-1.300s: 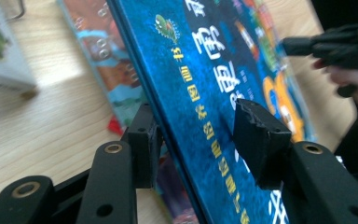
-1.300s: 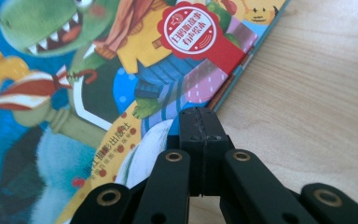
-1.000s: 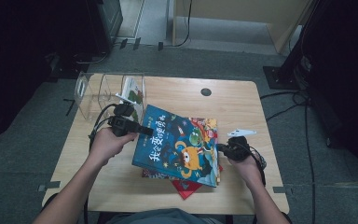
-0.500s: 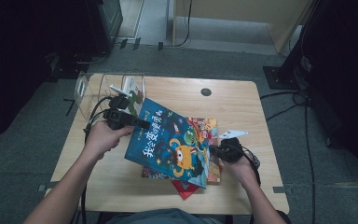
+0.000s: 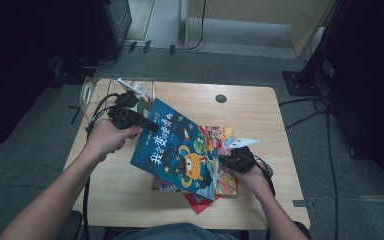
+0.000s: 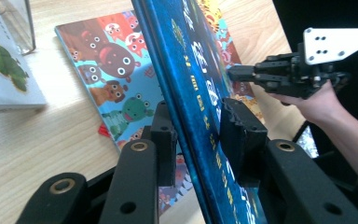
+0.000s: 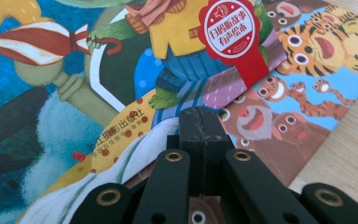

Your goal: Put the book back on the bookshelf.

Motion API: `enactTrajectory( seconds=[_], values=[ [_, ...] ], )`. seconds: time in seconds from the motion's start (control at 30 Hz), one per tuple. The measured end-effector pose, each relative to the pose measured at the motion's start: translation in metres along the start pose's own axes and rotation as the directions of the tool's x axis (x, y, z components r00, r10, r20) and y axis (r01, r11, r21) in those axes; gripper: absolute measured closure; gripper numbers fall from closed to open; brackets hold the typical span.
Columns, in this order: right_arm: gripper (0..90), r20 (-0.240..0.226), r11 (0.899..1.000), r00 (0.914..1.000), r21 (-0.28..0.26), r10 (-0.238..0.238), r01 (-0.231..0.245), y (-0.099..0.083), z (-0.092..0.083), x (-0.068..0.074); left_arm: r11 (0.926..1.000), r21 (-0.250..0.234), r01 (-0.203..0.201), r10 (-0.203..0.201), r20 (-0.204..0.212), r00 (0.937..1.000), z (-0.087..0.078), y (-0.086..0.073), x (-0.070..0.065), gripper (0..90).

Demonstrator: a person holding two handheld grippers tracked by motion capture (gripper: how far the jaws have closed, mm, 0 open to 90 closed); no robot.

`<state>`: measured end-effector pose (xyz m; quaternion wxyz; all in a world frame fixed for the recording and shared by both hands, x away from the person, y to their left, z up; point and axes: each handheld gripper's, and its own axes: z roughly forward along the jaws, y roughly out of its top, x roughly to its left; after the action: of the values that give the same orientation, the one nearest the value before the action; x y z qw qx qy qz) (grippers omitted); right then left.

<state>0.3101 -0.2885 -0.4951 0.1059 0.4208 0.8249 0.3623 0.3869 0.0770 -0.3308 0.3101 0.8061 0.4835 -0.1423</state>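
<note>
One blue picture book [image 5: 177, 150], tilted up off the stack, its upper edge between the jaws of the left gripper [image 6: 198, 135], which have just been closing; the pads look seated on both covers, though the contact is hard to confirm. Right gripper [image 7: 199, 128], jaws together, tip against the book's lower corner. Step in hand, as judged: lifting the top book clear. Next move calls for a firm grip before carrying it toward the clear stand [image 5: 92, 92]. Beneath it: at least two more books [image 5: 225, 172] on the table [image 5: 260, 115]; one book [image 6: 4, 70] by the stand.
</note>
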Motion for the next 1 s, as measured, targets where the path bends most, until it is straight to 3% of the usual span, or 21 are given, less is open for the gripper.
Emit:
enactTrajectory(
  seconds=[0.37, 0.5, 0.6, 0.87, 1.0],
  values=[
    [90.0, -0.020, 0.999, 0.9993, -0.003, -0.033, 0.033, 0.009, 0.010, 0.004, 0.9992, 0.031, 0.026, -0.026, -0.012, 0.9996, -0.007, 0.011, -0.010, 70.7],
    [89.7, -0.028, 0.999, 0.9984, -0.007, -0.048, 0.048, 0.012, 0.014, 0.006, 0.9972, 0.067, 0.032, -0.032, 0.007, 0.9995, -0.003, 0.014, -0.015, 72.0],
    [88.6, -0.027, 0.997, 0.9968, -0.005, -0.076, 0.076, 0.016, 0.018, 0.010, 0.9975, 0.064, 0.029, -0.031, 0.035, 0.9989, -0.006, 0.015, -0.016, 74.6],
    [75.3, -0.051, 0.990, 0.9884, 0.005, -0.143, 0.143, 0.024, 0.025, 0.017, 0.9942, 0.108, 0.000, -0.001, 0.006, 1.0000, -0.024, 0.027, -0.021, 78.9],
    [74.3, -0.039, 0.992, 0.9909, 0.004, -0.129, 0.129, 0.027, 0.023, 0.014, 0.9896, 0.140, -0.034, 0.035, -0.004, 0.9994, -0.036, 0.035, -0.029, 82.2]
  ],
)
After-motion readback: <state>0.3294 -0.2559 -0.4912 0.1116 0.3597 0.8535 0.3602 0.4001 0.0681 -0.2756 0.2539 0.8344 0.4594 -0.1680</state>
